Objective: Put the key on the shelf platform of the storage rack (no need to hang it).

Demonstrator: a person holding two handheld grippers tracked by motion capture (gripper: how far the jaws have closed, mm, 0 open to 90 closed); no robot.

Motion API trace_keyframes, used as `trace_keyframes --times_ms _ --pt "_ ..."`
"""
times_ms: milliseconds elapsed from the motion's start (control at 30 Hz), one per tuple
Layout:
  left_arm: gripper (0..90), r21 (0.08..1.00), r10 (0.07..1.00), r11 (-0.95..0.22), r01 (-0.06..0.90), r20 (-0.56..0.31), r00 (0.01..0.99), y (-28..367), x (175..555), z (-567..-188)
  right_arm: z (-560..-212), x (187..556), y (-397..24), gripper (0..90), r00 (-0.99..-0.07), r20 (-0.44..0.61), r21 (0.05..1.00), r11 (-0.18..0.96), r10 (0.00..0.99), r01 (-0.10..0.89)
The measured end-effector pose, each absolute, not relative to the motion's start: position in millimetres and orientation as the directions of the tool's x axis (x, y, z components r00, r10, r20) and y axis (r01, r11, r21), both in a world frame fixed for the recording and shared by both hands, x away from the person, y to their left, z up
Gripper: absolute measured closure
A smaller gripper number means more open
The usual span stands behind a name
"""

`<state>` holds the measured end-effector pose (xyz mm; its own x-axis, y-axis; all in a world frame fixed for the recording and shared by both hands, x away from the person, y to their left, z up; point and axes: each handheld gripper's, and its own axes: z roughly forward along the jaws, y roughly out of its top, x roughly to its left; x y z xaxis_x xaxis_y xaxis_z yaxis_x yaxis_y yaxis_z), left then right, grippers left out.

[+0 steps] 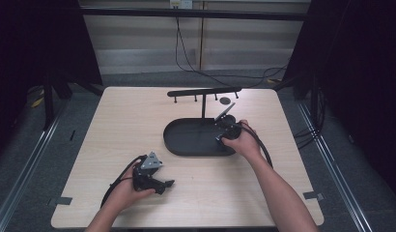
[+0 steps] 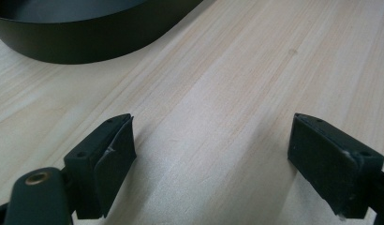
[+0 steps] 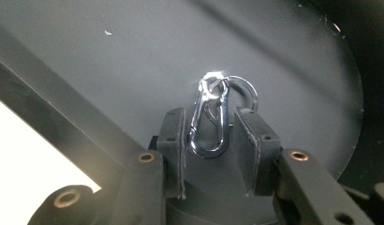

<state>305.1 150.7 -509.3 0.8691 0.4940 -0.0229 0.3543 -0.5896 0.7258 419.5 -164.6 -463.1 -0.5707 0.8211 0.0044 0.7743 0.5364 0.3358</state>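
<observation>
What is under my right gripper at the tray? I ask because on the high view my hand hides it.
Observer: A silver carabiner clip sits between the jaws of the right gripper, over the floor of the black tray.
Operator: Is it clamped?
Observer: I cannot tell. The pads stand close on either side of it, and slight gaps show near the top.
Operator: Is the left gripper holding anything?
Observer: No, the left gripper is open, with its jaws wide apart over the bare table.
</observation>
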Motion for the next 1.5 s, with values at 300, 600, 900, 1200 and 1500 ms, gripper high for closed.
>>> trace_keyframes --times_ms 300,600,900,1200,1500 --pt "14.8 0.726 0.496 -0.59 0.355 -0.022 0.868 150.6 304.9 -509.2 -459.1 417.9 -167.2 57.7 -0.558 0.01 0.35 0.52 0.83 0.779" --pt "14.8 0.726 0.493 -0.59 0.353 -0.022 0.87 150.7 305.1 -509.3 -456.4 418.6 -171.4 39.7 -0.534 0.038 0.376 0.483 0.844 0.791" --pt "14.7 0.726 0.494 -0.589 0.354 -0.023 0.869 150.7 305.0 -509.3 -452.9 415.5 -173.6 32.4 -0.529 0.044 0.389 0.474 0.847 0.79" --pt "14.7 0.726 0.494 -0.59 0.354 -0.022 0.869 150.8 304.9 -509.3 -444.3 406.1 -180.3 30.5 -0.528 0.062 0.418 0.459 0.847 0.784" --pt "14.7 0.726 0.492 -0.589 0.354 -0.025 0.87 150.8 304.9 -509.3 -436.2 396.5 -188.9 30.2 -0.536 0.069 0.438 0.457 0.842 0.774"
